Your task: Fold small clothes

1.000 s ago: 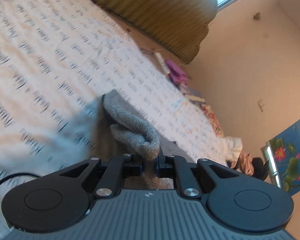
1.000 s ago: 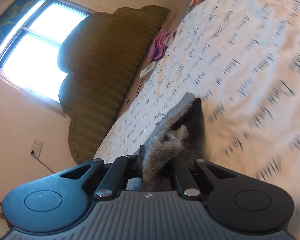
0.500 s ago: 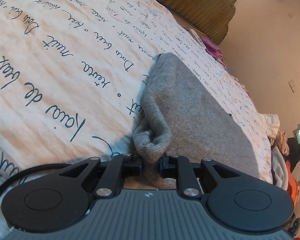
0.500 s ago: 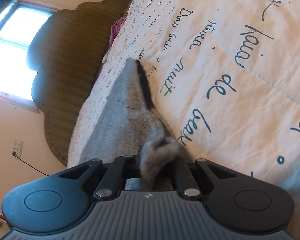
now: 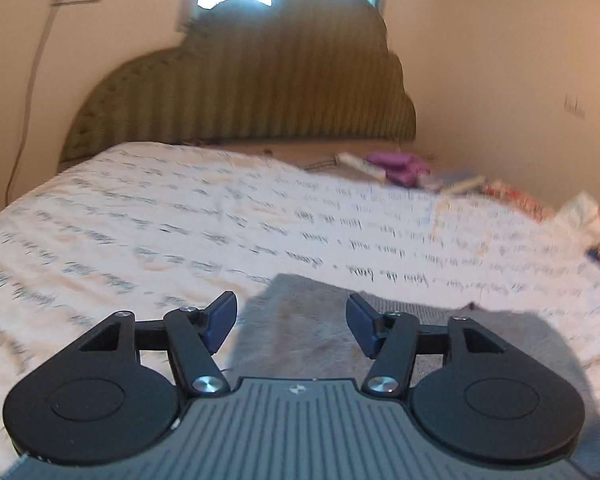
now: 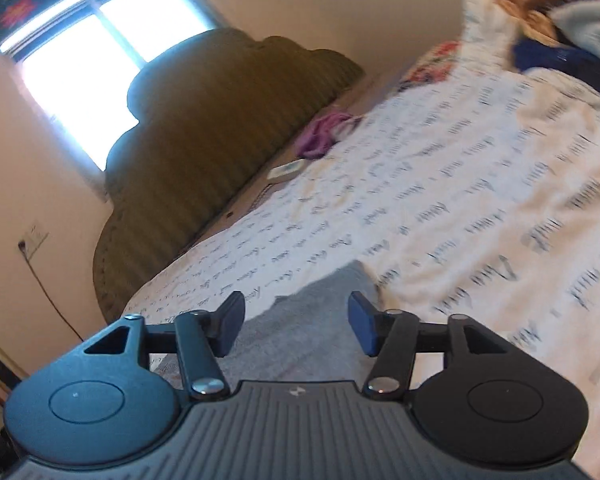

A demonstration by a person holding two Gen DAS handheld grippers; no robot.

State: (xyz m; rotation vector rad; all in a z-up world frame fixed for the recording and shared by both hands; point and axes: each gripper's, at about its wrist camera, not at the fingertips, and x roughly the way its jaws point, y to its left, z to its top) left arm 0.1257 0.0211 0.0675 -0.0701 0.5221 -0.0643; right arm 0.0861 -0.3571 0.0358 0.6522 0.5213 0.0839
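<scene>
A grey knit garment (image 5: 300, 328) lies flat on the white bedspread with dark script print (image 5: 140, 220). In the left wrist view my left gripper (image 5: 291, 326) is open and empty, just above the garment's near part. In the right wrist view the same grey garment (image 6: 300, 320) lies under my right gripper (image 6: 296, 326), which is open and empty, its jaws spread wide above the cloth. The garment's near edge is hidden behind both gripper bodies.
A green ribbed headboard (image 5: 244, 92) stands at the bed's far end under a window (image 6: 100, 40). Purple cloth (image 5: 400, 164) and small items lie near it. A pile of clothes (image 6: 560, 8) sits on the bed at the far right.
Both grippers were shut on bunched grey cloth; they have let it go, opened wide and lifted back. The garment now lies flat on the bed.
</scene>
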